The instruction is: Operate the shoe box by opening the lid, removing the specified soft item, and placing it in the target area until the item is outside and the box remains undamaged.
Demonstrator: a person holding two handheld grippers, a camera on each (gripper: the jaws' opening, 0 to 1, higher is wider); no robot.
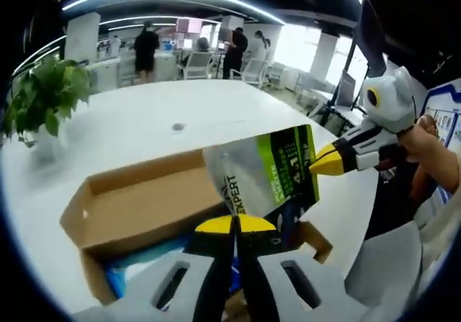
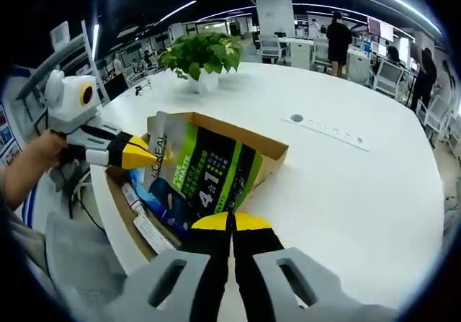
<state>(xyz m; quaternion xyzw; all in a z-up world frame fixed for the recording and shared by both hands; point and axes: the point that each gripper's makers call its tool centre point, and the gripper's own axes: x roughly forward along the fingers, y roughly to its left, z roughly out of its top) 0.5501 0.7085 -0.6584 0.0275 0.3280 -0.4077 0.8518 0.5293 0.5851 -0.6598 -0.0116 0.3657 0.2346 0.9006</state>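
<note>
- The silver, green and black soft pouch (image 1: pixel 263 178) (image 2: pixel 205 174) stands tilted above the open brown cardboard shoe box (image 1: pixel 137 203) (image 2: pixel 270 153) on the white counter (image 1: pixel 144 117) (image 2: pixel 346 185).
- The left claw (image 1: pixel 235 225) (image 2: pixel 140 153) is clamped on one pouch edge, and the right claw (image 2: pixel 232 222) (image 1: pixel 325 162) is clamped on the opposite edge.
- A potted green plant (image 2: pixel 202 55) (image 1: pixel 43 95) stands beyond the box.

Box (image 1: pixel 137 199) interior mostly behind pouch (image 1: pixel 263 174); pouch's small print illegible.
</note>
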